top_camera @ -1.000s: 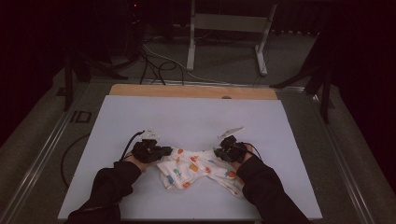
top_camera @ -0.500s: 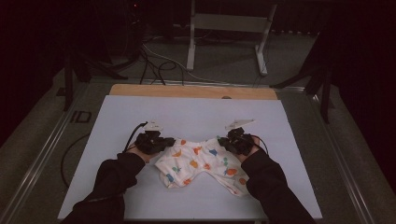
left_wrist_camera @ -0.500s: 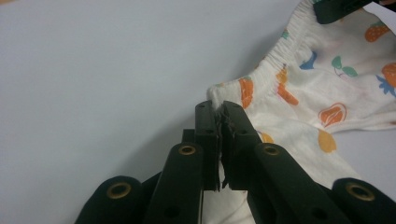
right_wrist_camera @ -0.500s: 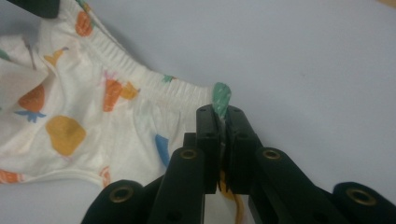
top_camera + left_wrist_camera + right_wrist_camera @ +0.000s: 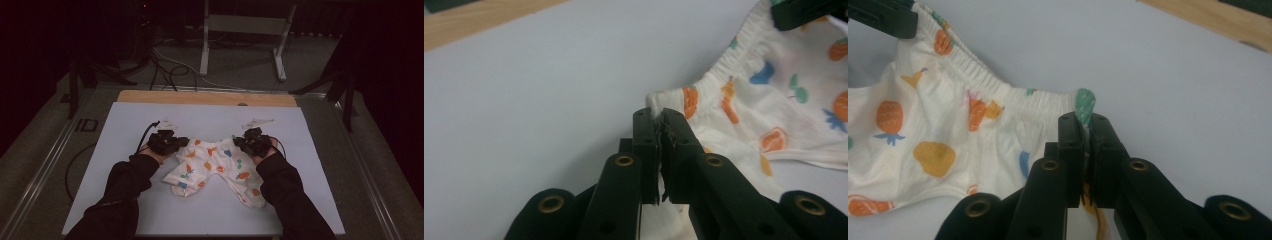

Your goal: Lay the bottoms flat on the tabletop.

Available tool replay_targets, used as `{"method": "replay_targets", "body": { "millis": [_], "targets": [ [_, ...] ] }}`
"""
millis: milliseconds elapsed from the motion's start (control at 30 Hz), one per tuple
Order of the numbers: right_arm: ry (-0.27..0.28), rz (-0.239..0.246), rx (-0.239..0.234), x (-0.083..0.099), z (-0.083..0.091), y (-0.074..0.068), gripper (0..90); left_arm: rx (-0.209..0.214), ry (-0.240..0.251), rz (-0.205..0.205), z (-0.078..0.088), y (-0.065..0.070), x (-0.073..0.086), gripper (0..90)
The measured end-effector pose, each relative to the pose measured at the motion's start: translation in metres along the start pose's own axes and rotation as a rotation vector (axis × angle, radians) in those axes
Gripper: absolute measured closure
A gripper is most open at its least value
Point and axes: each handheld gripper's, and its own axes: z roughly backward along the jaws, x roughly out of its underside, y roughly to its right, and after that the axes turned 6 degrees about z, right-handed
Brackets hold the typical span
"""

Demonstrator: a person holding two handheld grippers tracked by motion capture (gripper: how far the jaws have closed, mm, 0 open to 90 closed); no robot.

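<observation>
A small pair of white children's trousers (image 5: pixel 212 167) printed with coloured fruit lies on the white table sheet (image 5: pixel 125 120), waistband towards the far side and two legs trailing towards the person. My left gripper (image 5: pixel 184 143) is shut on the left corner of the elastic waistband (image 5: pixel 655 102). My right gripper (image 5: pixel 238 142) is shut on the right corner of the waistband (image 5: pixel 1084 106). The waistband (image 5: pixel 212 144) hangs stretched between the two grippers. In the left gripper view the trousers (image 5: pixel 774 100) spread to the right; in the right gripper view the trousers (image 5: pixel 948 135) spread to the left.
A wooden strip (image 5: pixel 205 97) borders the far edge of the sheet. Beyond the table, cables (image 5: pixel 165 65) and a metal stand (image 5: pixel 245 30) sit on a dark floor. A metal rail (image 5: pixel 45 165) runs along the table's left side.
Both grippers have moved away from the person and upward with the waistband, drawing the trousers farther up the sheet. The garment now lies more spread out.
</observation>
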Motion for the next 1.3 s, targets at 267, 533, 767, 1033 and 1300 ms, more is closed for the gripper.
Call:
{"method": "replay_targets", "body": {
  "millis": [267, 533, 767, 1033, 1300],
  "targets": [
    [0.029, -0.046, 0.034, -0.008, -0.012, 0.014, 86.2, -0.078, 0.029, 0.028, -0.006, -0.014, -0.013, 86.4],
    [0.039, -0.047, 0.064, -0.016, -0.024, 0.024, 86.2, -0.111, 0.063, 0.042, -0.017, -0.023, -0.020, 86.3],
    [0.030, -0.074, 0.089, -0.020, -0.040, 0.033, 86.2, -0.124, 0.068, 0.071, -0.028, -0.035, -0.025, 86.2],
    [0.034, -0.096, 0.105, -0.021, -0.054, 0.037, 86.1, -0.171, 0.052, 0.066, -0.042, -0.044, -0.035, 85.6],
    [0.040, -0.109, 0.131, -0.027, -0.060, 0.043, 86.1, -0.199, 0.062, 0.085, -0.044, -0.047, -0.040, 88.6]
  ]
}}
